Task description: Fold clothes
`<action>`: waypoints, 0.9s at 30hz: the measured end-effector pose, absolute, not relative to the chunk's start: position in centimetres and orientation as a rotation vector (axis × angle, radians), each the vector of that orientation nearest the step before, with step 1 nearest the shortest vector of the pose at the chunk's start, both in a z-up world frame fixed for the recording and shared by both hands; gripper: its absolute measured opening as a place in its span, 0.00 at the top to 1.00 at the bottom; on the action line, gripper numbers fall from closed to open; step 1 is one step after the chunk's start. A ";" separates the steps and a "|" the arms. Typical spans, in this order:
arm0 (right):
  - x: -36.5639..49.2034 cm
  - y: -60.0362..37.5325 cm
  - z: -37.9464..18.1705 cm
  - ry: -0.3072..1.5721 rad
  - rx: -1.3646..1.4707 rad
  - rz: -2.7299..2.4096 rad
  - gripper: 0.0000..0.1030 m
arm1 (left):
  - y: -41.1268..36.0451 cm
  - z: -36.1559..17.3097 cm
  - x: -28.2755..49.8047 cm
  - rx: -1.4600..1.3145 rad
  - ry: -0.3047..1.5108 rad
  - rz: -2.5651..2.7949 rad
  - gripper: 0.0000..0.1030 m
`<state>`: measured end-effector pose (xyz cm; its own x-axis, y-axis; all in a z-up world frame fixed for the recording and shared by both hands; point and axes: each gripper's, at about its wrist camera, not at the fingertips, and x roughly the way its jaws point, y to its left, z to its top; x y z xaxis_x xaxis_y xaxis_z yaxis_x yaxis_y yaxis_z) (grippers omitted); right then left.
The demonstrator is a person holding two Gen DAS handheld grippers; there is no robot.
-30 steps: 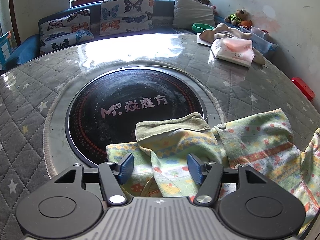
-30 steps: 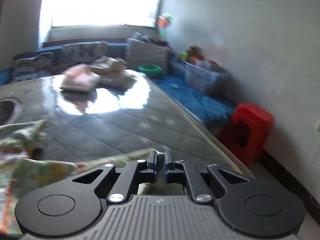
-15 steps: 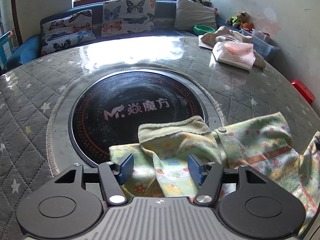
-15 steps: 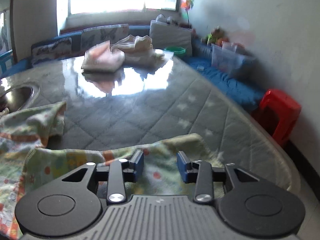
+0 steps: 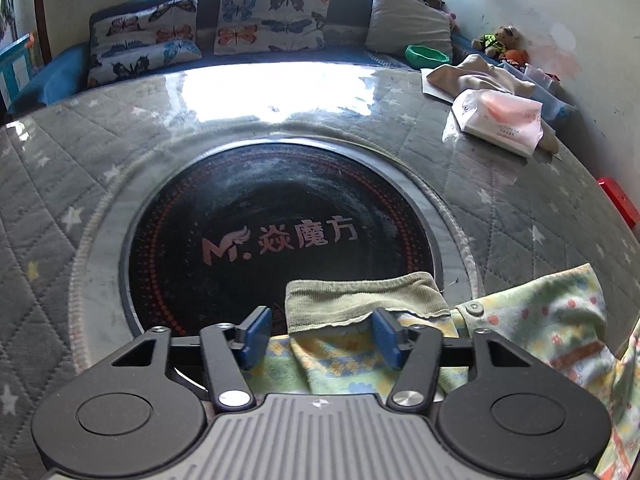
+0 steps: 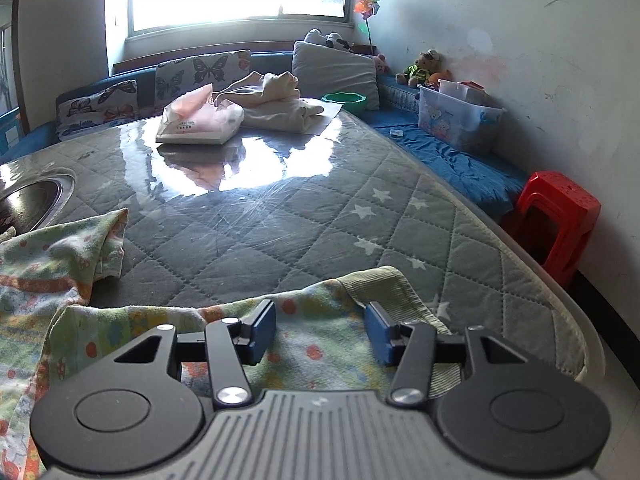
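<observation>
While both grippers hang over the garment (image 5: 560, 320) on the table (image 6: 280, 232), we judge a fold just laid and regrasping next. The left gripper (image 5: 320, 334), jaws just narrowing yet apart, straddles the cuff (image 5: 360, 304); the right gripper (image 6: 320, 334), jaws just opened, has cloth lying loose between its fingers. Next, each must close on an edge.

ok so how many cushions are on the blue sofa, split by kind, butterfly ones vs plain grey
butterfly-print cushions: 3
plain grey cushion: 1
total: 4
</observation>
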<state>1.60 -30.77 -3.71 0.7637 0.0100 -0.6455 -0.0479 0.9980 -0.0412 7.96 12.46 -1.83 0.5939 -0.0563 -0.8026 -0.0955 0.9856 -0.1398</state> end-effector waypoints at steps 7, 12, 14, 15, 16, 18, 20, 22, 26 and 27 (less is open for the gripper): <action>1.7 -30.7 -3.7 0.701 -0.056 0.033 0.46 | 13.1 -1.7 7.6 -0.256 0.900 0.011 0.87; 1.7 -30.3 -3.2 0.694 -0.068 0.047 0.45 | 13.9 0.1 6.0 -0.245 0.827 0.047 0.91; 1.6 -30.0 -2.7 0.680 -0.071 0.056 0.45 | 14.5 1.2 4.8 -0.244 0.789 0.081 0.91; 1.5 -29.8 -2.4 0.672 -0.072 0.064 0.45 | 15.0 1.8 4.2 -0.245 0.767 0.099 0.91; 1.4 -29.5 -2.1 0.663 -0.074 0.073 0.44 | 15.5 2.4 3.6 -0.246 0.747 0.118 0.91; 1.2 -28.9 -1.5 0.646 -0.078 0.094 0.44 | 16.5 3.6 2.0 -0.235 0.700 0.164 0.91; 1.1 -28.1 -0.9 0.634 -0.083 0.127 0.44 | 17.4 4.8 0.3 -0.210 0.656 0.219 0.92; 1.0 -27.1 -0.4 0.627 -0.089 0.164 0.41 | 18.3 5.8 -1.6 -0.185 0.621 0.278 0.92; 1.0 -24.8 0.2 0.619 -0.101 0.253 0.39 | 20.2 6.7 -5.4 -0.150 0.586 0.396 0.92; 1.0 -24.2 0.3 0.620 -0.102 0.275 0.39 | 20.7 6.6 -6.2 -0.147 0.588 0.421 0.92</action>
<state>0.99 -24.23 0.33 0.7787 0.2236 -0.5862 -0.2847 0.9585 -0.0126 -6.21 20.72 6.62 0.7502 0.3429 -0.5654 -0.4255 0.9048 -0.0157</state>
